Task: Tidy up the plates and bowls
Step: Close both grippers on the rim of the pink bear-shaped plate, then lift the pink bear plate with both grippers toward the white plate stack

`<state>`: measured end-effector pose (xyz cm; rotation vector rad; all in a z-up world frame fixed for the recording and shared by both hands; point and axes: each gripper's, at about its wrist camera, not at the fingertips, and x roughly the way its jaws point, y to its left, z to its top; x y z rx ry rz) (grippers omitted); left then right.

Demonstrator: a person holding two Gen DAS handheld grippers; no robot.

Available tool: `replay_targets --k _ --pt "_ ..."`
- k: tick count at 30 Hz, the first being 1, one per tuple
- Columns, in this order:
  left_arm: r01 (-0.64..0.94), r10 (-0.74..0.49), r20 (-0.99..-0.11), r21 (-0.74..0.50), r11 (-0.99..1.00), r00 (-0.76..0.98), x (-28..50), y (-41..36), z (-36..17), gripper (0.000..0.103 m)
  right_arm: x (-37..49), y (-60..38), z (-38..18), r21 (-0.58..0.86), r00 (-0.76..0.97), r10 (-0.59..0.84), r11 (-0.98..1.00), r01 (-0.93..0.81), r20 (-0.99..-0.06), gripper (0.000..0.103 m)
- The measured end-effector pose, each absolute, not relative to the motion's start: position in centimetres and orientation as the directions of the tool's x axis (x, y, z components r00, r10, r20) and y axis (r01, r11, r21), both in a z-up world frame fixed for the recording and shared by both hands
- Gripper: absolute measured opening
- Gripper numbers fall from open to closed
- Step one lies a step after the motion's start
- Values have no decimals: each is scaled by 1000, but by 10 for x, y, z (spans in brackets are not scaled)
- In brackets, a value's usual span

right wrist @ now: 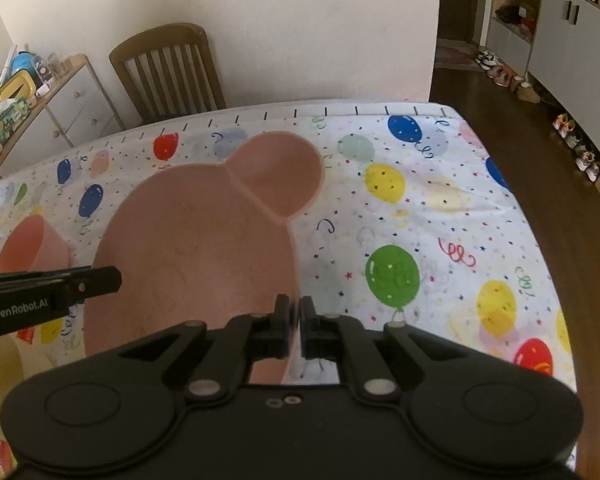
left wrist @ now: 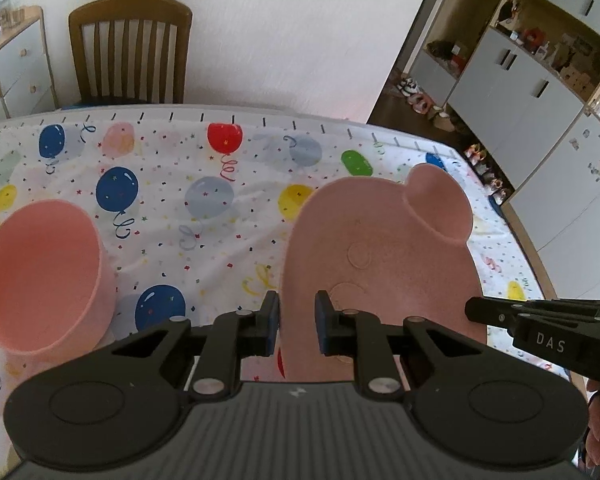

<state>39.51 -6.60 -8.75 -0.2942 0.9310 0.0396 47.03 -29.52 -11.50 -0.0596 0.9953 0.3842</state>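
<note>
While both grippers carry this pink bear-shaped plate (right wrist: 196, 248) between them, I want to keep it level and move my two hands as one, so neither edge twists out of the pads. It hangs tilted above the balloon tablecloth (right wrist: 420, 220), its round ear compartment (right wrist: 278, 174) on the side away from me. Left of the plate sits the pink bowl (left wrist: 40, 272), upright on the cloth, close by but not touching; my guess is the plate goes by it or under it. My left gripper (left wrist: 297, 316) has its jaws nearly together, clamped on the plate's left rim. My right gripper (right wrist: 295, 322) is pinched almost fully closed on the right rim, the thin edge running between its pads. Beyond the plate stands a wooden chair (left wrist: 130, 52).
</note>
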Motion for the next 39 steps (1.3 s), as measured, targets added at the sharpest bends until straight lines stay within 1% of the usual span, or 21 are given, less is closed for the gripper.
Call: replay_targets --k 9,17,28,39 --pt "-125 -126 -782 -251 960 610 361 -74 -64 18 433 -304 -81 106 515 273 938 -330 -812 3" --pt "-81 -161 -769 -267 960 619 321 -81 -46 18 391 -313 -63 103 524 248 952 -289 -815 3" --pt "-6 -226 -764 -289 957 604 259 -97 -28 18 321 -334 -52 126 523 224 968 -216 -822 3" --pt "82 -281 -779 -286 955 560 206 -127 -31 18 255 -365 -58 133 518 178 983 -123 -837 3"
